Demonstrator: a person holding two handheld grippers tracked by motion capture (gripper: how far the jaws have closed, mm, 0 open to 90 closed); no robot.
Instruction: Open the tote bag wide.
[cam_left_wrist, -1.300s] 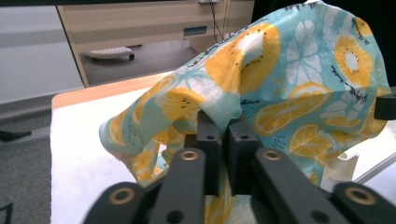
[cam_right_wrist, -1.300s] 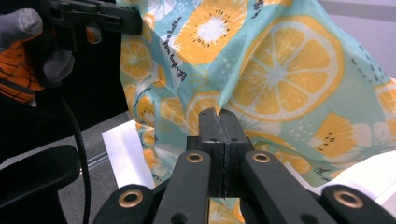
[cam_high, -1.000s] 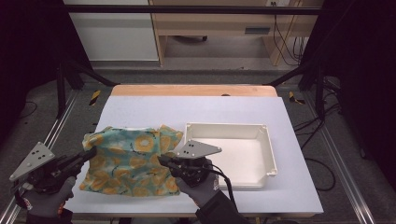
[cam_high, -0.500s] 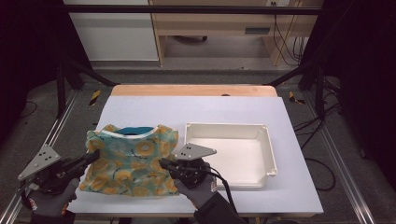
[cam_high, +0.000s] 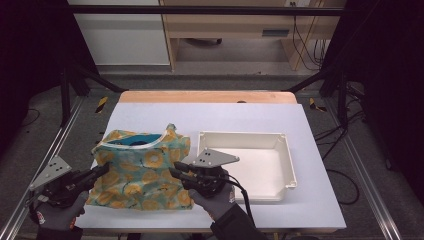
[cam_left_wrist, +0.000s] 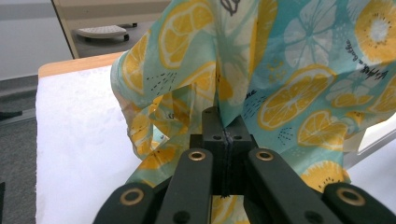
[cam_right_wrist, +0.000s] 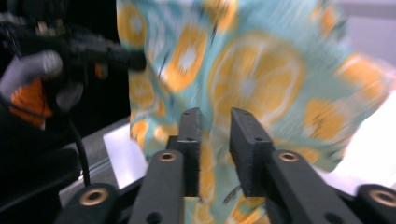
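Observation:
A teal cloth with yellow lemon slices (cam_high: 140, 170) is raised off the white table (cam_high: 225, 117), its white-trimmed opening facing up. At the cloth's left edge, my left gripper (cam_high: 102, 170) is shut on a fold; the left gripper view shows the cloth (cam_left_wrist: 289, 93) pinched between the closed jaws of that gripper (cam_left_wrist: 225, 135). My right gripper (cam_high: 175, 172) is at the cloth's lower right edge. In the blurred right gripper view its jaws (cam_right_wrist: 215, 126) stand a little apart, with the cloth (cam_right_wrist: 252, 84) hanging between and behind them. The left gripper (cam_right_wrist: 116, 58) shows there too.
A shallow white tray (cam_high: 287, 160) sits right of the cloth, close to my right hand, and its rim (cam_left_wrist: 373, 140) edges into the left gripper view. A wooden strip (cam_high: 207, 96) lines the table's far edge. Metal frame rails run along both sides.
The cloth has gone from lying flat to being lifted and opened upward. Both grippers have shifted slightly, the left one nearer the table.

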